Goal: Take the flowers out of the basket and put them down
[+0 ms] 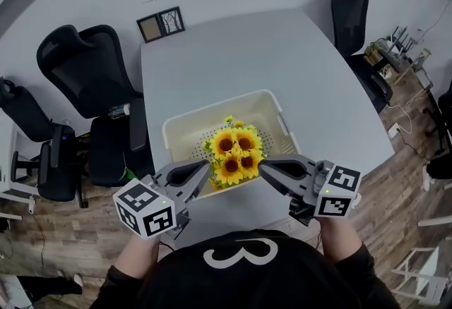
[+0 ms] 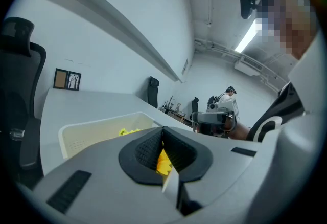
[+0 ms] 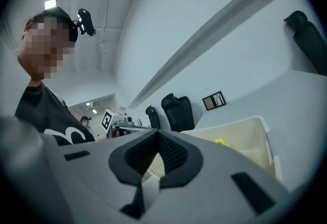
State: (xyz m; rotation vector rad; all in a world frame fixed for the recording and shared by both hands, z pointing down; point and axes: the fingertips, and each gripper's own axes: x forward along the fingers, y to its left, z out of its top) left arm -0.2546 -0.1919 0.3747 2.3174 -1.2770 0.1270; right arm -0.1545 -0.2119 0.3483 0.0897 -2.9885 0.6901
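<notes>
The sunflowers [image 1: 235,154] sit in the cream basket [image 1: 219,108], bunched at its near side w/ heads up. The basket stands on the white worktop [image 1: 247,46], close to the near edge and a bit toward the left edge. Your left gripper [image 1: 206,165] is at the bunch's left side w/ its fingers closed together. In the left gripper view, yellow petals show thru the hollow behind the tips, but you can't tell if they touch. Your right gripper [image 1: 261,165] is at the bunch's right side, fingers also closed together w/ nothing held. In the right gripper view, only basket mesh shows thru the hollow. A small picture frame [image 1: 161,24] lies at the far-left corner. A black office chair [image 1: 92,68] stands off the left edge, and a second chair [image 1: 351,4] off the far-right corner.
</notes>
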